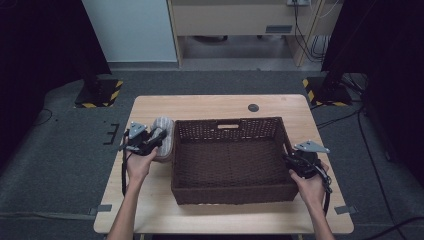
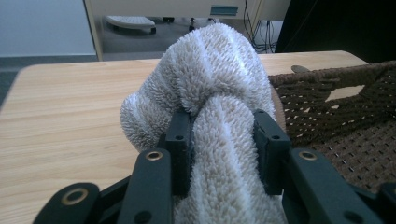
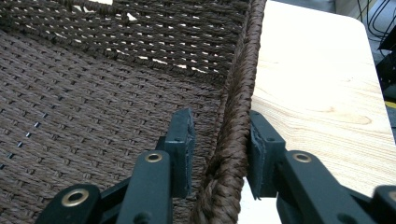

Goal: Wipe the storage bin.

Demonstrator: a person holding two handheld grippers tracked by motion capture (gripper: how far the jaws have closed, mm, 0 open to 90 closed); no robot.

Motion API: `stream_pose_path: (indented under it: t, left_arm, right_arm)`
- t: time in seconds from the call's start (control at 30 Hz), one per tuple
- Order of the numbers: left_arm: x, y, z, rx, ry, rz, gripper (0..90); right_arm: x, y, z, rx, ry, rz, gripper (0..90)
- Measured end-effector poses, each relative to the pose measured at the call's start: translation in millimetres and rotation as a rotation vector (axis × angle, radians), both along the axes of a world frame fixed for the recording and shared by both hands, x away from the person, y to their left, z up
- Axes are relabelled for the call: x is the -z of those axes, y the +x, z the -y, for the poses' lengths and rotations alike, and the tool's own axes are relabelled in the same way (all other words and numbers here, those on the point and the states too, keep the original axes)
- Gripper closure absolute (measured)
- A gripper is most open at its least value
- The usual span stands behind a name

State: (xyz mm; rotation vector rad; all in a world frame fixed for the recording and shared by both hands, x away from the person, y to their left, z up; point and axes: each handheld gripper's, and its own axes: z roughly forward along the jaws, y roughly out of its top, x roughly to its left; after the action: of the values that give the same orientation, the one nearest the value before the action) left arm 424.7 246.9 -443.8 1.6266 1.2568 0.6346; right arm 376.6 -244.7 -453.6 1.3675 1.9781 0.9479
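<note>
A rolled beige and white towel (image 1: 163, 136) lies on the wooden table (image 1: 200, 104), against the left outer wall of a dark brown woven basket (image 1: 227, 121). My left gripper (image 1: 153, 139) is shut on the towel (image 2: 210, 70), its jaws (image 2: 223, 126) pinching the near fold. The basket (image 2: 336, 107) stands just to the right of the towel in the left gripper view. My right gripper (image 1: 291, 159) sits astride the basket's right rim (image 3: 240, 84), one jaw inside and one outside, closed (image 3: 220, 128) on the braided edge. Nothing lies in the basket.
A small dark round disc (image 1: 253, 107) is set in the table behind the basket. Bare tabletop lies left of the towel and along the front edge. Stands with yellow-black bases (image 1: 100, 94) are on the floor beyond the table.
</note>
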Motion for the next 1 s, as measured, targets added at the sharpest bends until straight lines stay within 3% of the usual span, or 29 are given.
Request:
stream_pose_path:
  t: [0.23,0.43,0.53,0.6,0.7,0.83,0.9,0.97,1.0]
  left_arm:
    - [14.7,15.5,5.8,-0.016,0.015,-0.003,63.2]
    - [32.5,25.7,9.7,-0.029,0.079,-0.072,63.1]
    - [54.2,28.6,13.5,-0.017,0.109,-0.128,63.4]
    - [68.8,27.5,13.6,-0.019,0.095,-0.146,63.4]
    - [78.3,25.7,9.9,-0.022,0.059,-0.156,63.4]
    - [69.3,23.9,4.3,-0.018,0.020,-0.163,64.0]
    - [58.6,21.9,0.5,-0.020,0.001,-0.142,64.3]
    - [43.5,18.1,-4.8,-0.018,-0.056,-0.093,64.4]
    - [35.6,16.7,-6.1,-0.011,-0.059,-0.076,64.5]
  right_arm:
    - [2.2,0.4,-1.9,-0.006,-0.017,-0.006,65.3]
    - [2.2,-0.1,-2.5,-0.005,-0.018,-0.006,65.2]
    - [2.4,-0.1,-2.4,-0.005,-0.017,-0.005,65.3]
    - [2.4,-0.1,-2.3,-0.006,-0.016,-0.004,65.2]
    - [2.5,0.0,-2.4,-0.007,-0.016,-0.003,65.1]
    - [2.9,-0.1,-2.0,-0.009,-0.019,0.000,65.0]
    - [2.9,-0.1,-1.9,-0.009,-0.017,0.000,64.9]
    - [2.8,-0.2,-1.9,-0.009,-0.014,-0.002,64.9]
    - [2.8,0.0,-1.7,-0.011,-0.016,0.000,64.8]
